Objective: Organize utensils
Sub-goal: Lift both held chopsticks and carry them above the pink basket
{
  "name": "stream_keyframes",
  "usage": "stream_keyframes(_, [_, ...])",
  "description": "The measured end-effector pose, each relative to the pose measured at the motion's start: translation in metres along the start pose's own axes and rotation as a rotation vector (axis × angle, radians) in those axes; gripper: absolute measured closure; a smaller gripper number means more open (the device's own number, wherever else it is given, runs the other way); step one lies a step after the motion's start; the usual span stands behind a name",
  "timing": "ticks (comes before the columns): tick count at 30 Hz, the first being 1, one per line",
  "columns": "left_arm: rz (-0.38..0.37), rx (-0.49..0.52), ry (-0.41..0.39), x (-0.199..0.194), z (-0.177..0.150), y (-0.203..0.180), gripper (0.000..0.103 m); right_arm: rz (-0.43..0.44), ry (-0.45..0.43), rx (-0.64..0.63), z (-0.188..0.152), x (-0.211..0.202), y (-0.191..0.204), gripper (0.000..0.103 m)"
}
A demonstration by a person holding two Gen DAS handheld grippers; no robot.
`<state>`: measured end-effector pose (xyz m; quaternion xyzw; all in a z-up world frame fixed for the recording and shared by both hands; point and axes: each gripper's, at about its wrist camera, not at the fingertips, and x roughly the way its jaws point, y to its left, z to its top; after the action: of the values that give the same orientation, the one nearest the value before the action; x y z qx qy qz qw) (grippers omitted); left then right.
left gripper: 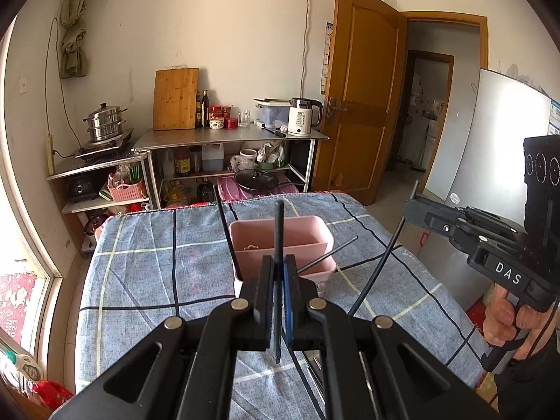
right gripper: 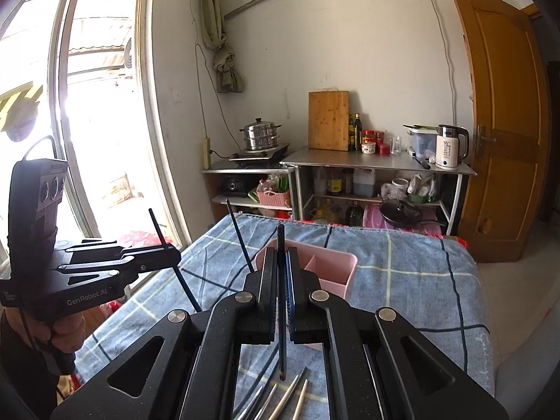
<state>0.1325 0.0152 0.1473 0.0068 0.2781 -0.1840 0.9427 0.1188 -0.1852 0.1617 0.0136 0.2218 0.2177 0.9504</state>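
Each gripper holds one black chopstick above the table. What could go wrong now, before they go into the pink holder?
1. Each chopstick, the left gripper's and the right gripper's, is pinched at one spot only, so it may swivel or slip out.
2. The pink holder already has chopsticks leaning in it; a new one could knock them.
3. The holder looks light and might tip on the cloth.

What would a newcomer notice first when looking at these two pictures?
First, the two black claws close to the cameras: the left claw and the right claw are each shut on a dark chopstick that stands nearly upright. Just behind them, a pink utensil box sits on the blue checked tablecloth, with more dark chopsticks leaning in it.
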Motion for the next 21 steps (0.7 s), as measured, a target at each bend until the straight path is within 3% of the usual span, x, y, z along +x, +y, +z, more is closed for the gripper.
stream_keyframes(11, [0.003, -0.018, -0.089, -0.004, 0.055, 0.018, 0.097, 0.019, -0.096, 0.023, 0.051, 0.014, -0.005, 0.099])
stream_keyframes(21, [0.006, -0.014, -0.145, 0.015, 0.078, 0.023, 0.098, -0.001, -0.133, 0.058, 0.071, 0.039, -0.017, 0.099])
